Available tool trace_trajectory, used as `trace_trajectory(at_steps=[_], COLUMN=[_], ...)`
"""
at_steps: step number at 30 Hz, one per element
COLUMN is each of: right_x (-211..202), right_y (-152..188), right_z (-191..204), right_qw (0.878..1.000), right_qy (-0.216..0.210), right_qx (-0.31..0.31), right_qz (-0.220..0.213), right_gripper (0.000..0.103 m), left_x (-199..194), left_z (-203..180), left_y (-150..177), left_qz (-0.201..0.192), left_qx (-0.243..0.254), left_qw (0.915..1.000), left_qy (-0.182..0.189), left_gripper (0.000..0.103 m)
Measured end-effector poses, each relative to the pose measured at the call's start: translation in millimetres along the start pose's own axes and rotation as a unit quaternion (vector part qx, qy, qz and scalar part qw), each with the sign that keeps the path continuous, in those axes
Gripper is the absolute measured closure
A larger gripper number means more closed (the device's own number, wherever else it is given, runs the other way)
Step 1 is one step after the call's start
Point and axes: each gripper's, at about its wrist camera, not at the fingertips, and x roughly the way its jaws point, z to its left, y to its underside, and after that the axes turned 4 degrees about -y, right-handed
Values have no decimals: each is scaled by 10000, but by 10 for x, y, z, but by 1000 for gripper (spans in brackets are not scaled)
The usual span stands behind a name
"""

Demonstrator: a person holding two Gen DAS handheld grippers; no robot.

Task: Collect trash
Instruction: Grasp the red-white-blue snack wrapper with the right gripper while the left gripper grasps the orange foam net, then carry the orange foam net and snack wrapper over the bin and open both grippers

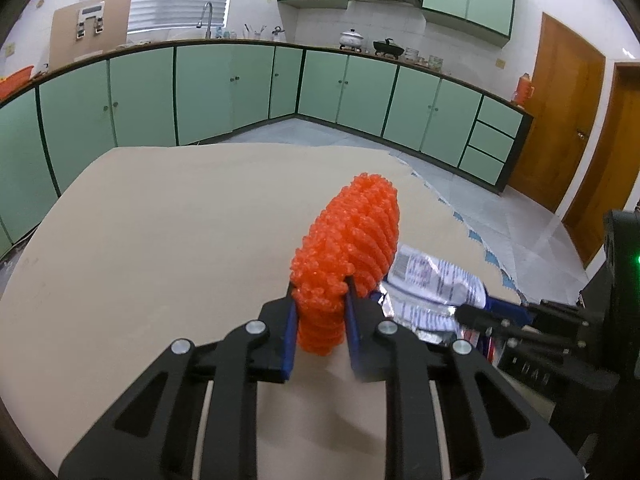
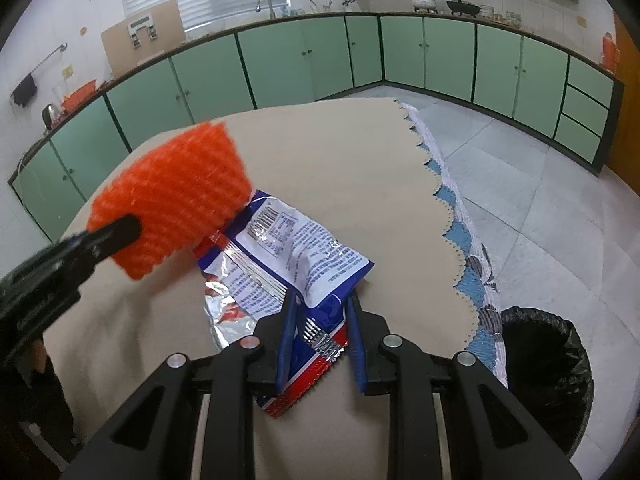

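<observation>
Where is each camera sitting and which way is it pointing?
Left wrist: on the left tongs, facing kitchen cabinets across the beige table; its blue-padded fingers clamp an orange knobbly foam net.
Right wrist: on the right tongs, facing the same way; fingers clamp a crinkled blue-white foil snack wrapper; black-lined bin at right.
Shared: net, wrapper, table, each other's tongs.

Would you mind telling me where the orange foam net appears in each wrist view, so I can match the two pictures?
Left wrist view: the orange foam net stands at centre, pinched between the left gripper's fingers.
Right wrist view: it sits at upper left, held out on the left gripper, overlapping the snack wrapper's far corner.
Shared landmark: the white pot on the far counter.
</observation>
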Motion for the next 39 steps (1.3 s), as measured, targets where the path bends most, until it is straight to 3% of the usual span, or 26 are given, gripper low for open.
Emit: trace_trajectory(at_steps=[19,39], right_x=[-604,-1321], right_y=[-53,129], right_z=[-55,-369], right_qw=[9972,9895], right_qy=[358,721], right_qx=[158,455], right_qz=[-636,-1165], right_gripper=[81,81], left_x=[-298,-621], left_z=[-260,-813], left_y=[-29,13], left_qz=[-264,-513], left_qx=[295,565], left_qw=[9992,9961], left_qy=[-55,443], left_gripper=[84,85])
